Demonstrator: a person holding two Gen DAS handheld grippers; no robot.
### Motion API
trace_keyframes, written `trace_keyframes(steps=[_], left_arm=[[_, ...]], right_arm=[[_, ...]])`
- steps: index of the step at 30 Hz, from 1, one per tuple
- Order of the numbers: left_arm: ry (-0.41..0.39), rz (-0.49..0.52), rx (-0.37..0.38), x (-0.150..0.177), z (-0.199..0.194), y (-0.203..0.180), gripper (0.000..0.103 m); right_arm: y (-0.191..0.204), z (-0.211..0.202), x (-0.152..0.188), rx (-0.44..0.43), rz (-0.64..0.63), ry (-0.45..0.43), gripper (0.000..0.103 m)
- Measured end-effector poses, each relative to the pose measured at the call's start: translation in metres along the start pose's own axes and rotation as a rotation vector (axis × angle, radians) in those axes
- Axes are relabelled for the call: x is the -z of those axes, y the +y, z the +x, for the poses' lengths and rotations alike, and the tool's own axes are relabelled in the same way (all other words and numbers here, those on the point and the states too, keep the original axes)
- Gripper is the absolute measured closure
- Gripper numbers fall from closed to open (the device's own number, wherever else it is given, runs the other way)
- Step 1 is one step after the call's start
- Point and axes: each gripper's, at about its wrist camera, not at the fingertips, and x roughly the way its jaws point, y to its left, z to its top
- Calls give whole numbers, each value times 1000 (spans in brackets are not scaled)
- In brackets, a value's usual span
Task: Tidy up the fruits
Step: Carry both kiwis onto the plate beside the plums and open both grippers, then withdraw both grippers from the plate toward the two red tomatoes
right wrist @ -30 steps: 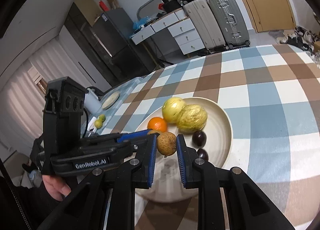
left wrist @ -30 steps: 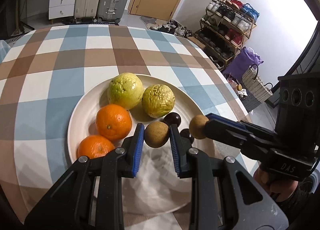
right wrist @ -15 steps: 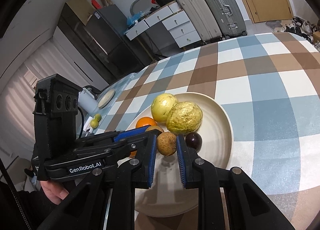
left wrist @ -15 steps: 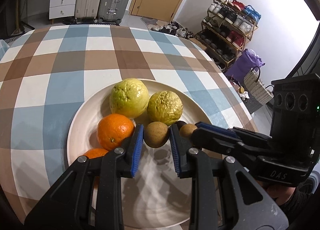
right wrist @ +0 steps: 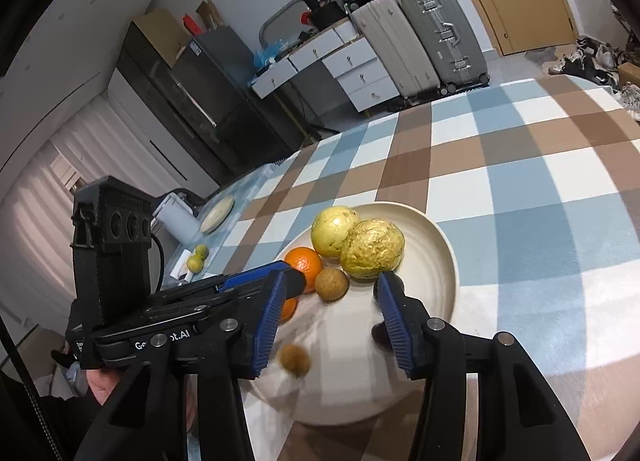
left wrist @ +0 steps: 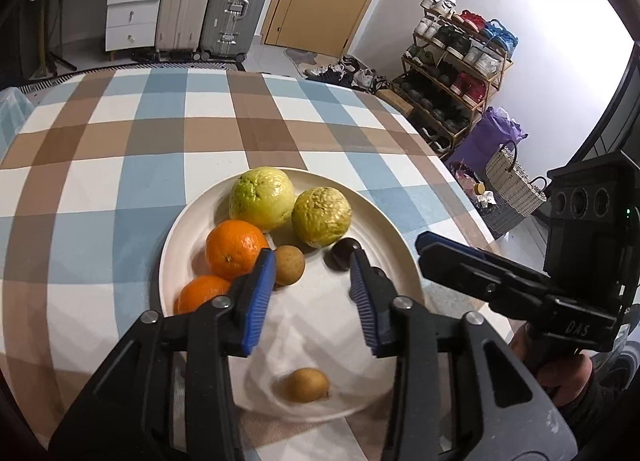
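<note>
A cream plate (left wrist: 384,221) (right wrist: 440,245) on the checked tablecloth holds two yellow-green guavas (left wrist: 262,197) (right wrist: 334,231), two oranges (left wrist: 234,247) and dark passion fruits (left wrist: 344,255). My left gripper (left wrist: 312,289) hangs over the plate, its jaws opening, with nothing pressed between its pads. One brown longan (left wrist: 290,265) lies beside its left finger, another (left wrist: 306,385) on the near part of the plate. My right gripper (right wrist: 332,301) is opening too and holds nothing. One longan (right wrist: 331,285) rests ahead of it, and a blurred one (right wrist: 294,359) lies below its left finger.
The right gripper (left wrist: 432,253) reaches in from the right, close to the left one (right wrist: 288,277). A white jug (right wrist: 176,217), a small dish (right wrist: 216,209) and small green fruits (right wrist: 196,259) stand at the table's far left. Suitcases (left wrist: 236,5), a shoe rack (left wrist: 460,61) and a basket (left wrist: 512,185) stand beyond.
Both grippers were shut on a brown longan each. Both have opened and the two longans now lie loose on the plate. The left gripper has drawn back a little.
</note>
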Motion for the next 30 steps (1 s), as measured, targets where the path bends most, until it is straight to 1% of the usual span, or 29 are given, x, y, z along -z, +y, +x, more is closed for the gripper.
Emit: trace_keyframes(steps=[1,2,3,4,5,6,7,8,9,10,11,12,13,14,19,24,28,30], left_arm=[[-5,3,-4,1,-4,-2,61],[-12,6,-8,3,-10,-4,56],[-19,8,-12,5,-15,-7,53],[-26,10,-14,6,-20,-9,49],[-34,13,-19,8,-26,-12,45],[-40,16,-24,10,-31,-14,42],[-47,18,-36,12,-37,-17,36],[-51,19,-47,14,-42,-19,31],[-60,17,-62,16,-48,-21,29],[-66,16,-64,18,-52,-22,28],[-73,16,-66,20,-59,-24,27],[-77,17,-72,22,-63,-26,26],[-85,17,-89,25,-69,-29,22],[-94,17,-98,27,-74,-30,21],[-110,22,-114,41,-96,-37,19],[-115,28,-135,54,-109,-41,13],[-129,17,-144,67,-121,-42,4],[-138,8,-146,74,-129,-41,3]], right_arm=[[1,-5,1,9,1,-5,50],[2,-9,2,12,2,-9,47],[3,-14,4,14,4,-15,43],[4,-19,6,18,6,-22,36],[5,-22,6,20,7,-27,33],[6,-27,8,21,6,-35,33],[7,-32,10,26,5,-40,32],[9,-35,12,30,4,-41,26],[10,-40,14,37,4,-45,23],[11,-43,16,40,5,-49,17],[13,-48,18,37,4,-57,13],[15,-52,20,33,0,-63,12],[18,-57,22,37,-6,-71,9],[20,-60,24,42,-9,-75,6],[31,-78,33,49,-25,-101,2],[45,-89,43,56,-63,-111,1],[55,-97,53,61,-90,-117,0],[59,-100,58,62,-99,-116,0]])
